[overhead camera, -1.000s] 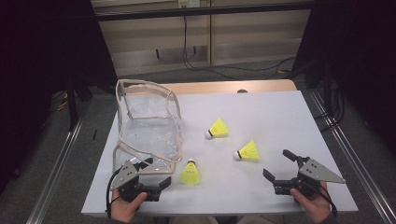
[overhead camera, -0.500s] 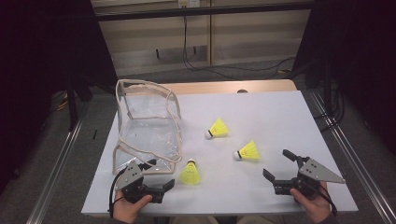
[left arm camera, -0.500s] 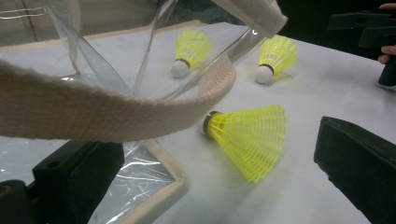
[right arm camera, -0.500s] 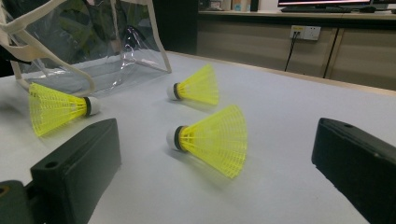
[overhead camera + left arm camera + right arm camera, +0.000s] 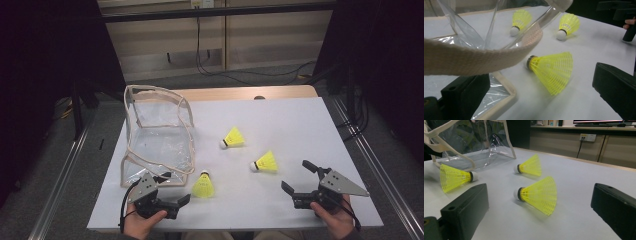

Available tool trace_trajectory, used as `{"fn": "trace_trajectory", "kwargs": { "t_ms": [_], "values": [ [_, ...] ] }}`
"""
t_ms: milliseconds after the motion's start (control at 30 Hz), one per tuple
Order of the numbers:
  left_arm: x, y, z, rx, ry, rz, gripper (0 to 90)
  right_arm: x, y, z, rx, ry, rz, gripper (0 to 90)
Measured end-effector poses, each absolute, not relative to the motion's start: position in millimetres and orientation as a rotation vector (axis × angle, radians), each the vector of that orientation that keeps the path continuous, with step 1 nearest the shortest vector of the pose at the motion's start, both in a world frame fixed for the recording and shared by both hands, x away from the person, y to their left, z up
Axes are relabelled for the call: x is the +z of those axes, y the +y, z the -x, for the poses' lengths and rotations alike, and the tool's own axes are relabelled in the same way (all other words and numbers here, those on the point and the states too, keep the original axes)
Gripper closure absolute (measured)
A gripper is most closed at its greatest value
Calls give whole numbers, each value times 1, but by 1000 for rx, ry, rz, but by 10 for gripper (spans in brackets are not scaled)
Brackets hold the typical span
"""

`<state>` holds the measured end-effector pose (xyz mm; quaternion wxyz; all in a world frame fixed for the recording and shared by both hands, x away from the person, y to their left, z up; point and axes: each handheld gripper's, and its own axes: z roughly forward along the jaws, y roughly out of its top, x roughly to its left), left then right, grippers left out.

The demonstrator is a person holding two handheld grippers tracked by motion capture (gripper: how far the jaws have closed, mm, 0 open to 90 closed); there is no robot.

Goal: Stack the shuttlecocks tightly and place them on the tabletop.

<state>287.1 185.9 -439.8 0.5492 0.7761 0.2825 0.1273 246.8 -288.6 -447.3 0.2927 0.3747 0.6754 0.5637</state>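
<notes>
Three yellow shuttlecocks lie on the white table (image 5: 300, 125): a far one (image 5: 233, 137), a middle one (image 5: 265, 162) and a near one (image 5: 203, 185). A clear bag (image 5: 157, 135) with beige trim stands open at the left. My left gripper (image 5: 174, 189) is open at the bag's front corner, with the near shuttlecock (image 5: 551, 70) just ahead between its jaws and the bag's strap (image 5: 474, 57) across its view. My right gripper (image 5: 298, 176) is open and empty, facing the middle shuttlecock (image 5: 539, 193) a short way off.
The table's front edge runs just below both hands. A wooden strip (image 5: 250, 93) borders the far edge. Metal rails (image 5: 370, 160) flank the table. Cabinets and cables (image 5: 210, 55) stand behind it.
My left gripper has shifted slightly forward and right, toward the near shuttlecock. The right gripper, the shuttlecocks and the bag have not moved.
</notes>
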Motion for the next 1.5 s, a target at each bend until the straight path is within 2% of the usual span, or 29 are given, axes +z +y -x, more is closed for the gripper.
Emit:
{"fn": "trace_trajectory", "kwargs": {
  "t_ms": [267, 367, 1000, 1500],
  "values": [
    [-441, 182, -287, 261, 652, -1863, 18, -447, -289, -247, 1500, 1801, -998, 10],
    [-441, 177, -287, 246, 633, -1882, 52, -447, -288, -247, 1498, 1803, -997, 10],
    [-442, 158, -289, 220, 624, -1918, 42, -447, -288, -247, 1496, 1804, -996, 11],
    [-443, 154, -293, 229, 641, -1943, 160, -448, -287, -247, 1499, 1807, -999, 12]
  ]
}}
